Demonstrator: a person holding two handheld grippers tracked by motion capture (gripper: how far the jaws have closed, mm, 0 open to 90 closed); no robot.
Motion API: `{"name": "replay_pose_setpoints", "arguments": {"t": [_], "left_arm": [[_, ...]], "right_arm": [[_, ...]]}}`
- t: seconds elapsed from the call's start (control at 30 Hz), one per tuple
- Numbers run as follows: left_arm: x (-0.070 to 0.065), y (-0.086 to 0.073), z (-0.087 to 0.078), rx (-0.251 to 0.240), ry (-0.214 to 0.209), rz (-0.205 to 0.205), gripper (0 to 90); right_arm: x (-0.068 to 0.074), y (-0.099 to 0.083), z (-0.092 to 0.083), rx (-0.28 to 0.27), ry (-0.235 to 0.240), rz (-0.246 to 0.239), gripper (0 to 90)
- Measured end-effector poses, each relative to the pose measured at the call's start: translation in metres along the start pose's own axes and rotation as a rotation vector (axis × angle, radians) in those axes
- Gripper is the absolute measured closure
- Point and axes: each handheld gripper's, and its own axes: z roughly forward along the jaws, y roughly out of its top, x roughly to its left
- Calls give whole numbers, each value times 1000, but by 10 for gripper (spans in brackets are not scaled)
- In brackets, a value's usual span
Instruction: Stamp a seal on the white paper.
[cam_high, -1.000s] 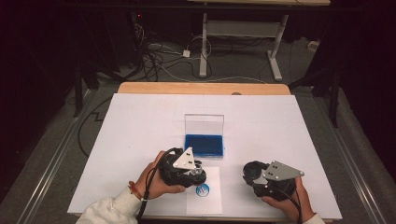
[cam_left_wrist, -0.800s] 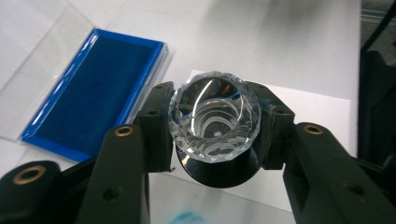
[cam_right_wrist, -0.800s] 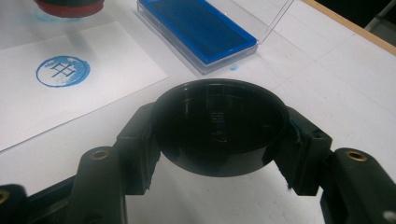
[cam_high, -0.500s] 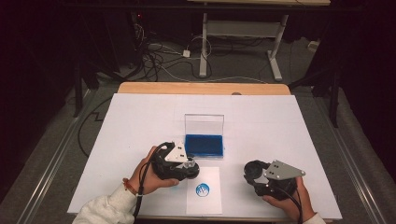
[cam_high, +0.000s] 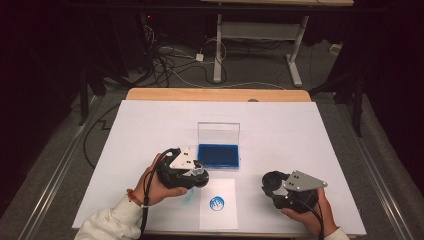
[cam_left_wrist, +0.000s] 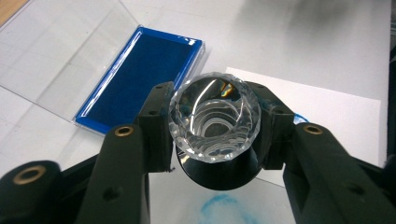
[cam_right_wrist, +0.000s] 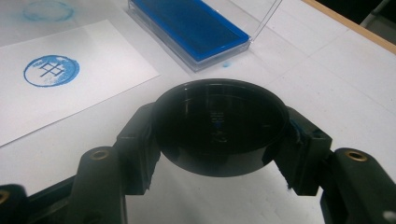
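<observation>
White paper covers the counter (cam_high: 300, 130). Lower left, the left claw (cam_left_wrist: 214, 123) clamps a faceted glass-topped stamp (cam_left_wrist: 214, 119), rigid, slick and chippable, best gripped by its girth. Lower right, the right claw (cam_right_wrist: 219, 135) pinches its light black cap (cam_right_wrist: 219, 123).

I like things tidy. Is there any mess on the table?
Yes. There are smudges of blue ink on the white table beside the stamped paper, and a small blue drip by the open ink pad. Ink belongs on the paper, not on the table.
</observation>
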Motion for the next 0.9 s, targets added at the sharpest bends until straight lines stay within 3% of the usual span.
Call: {"name": "replay_pose_setpoints", "arguments": {"t": [0.9], "left_arm": [[5,-10,-13,-19,23,-39,545]], "right_arm": [[1,6,10,5,21,-21,386]]}}
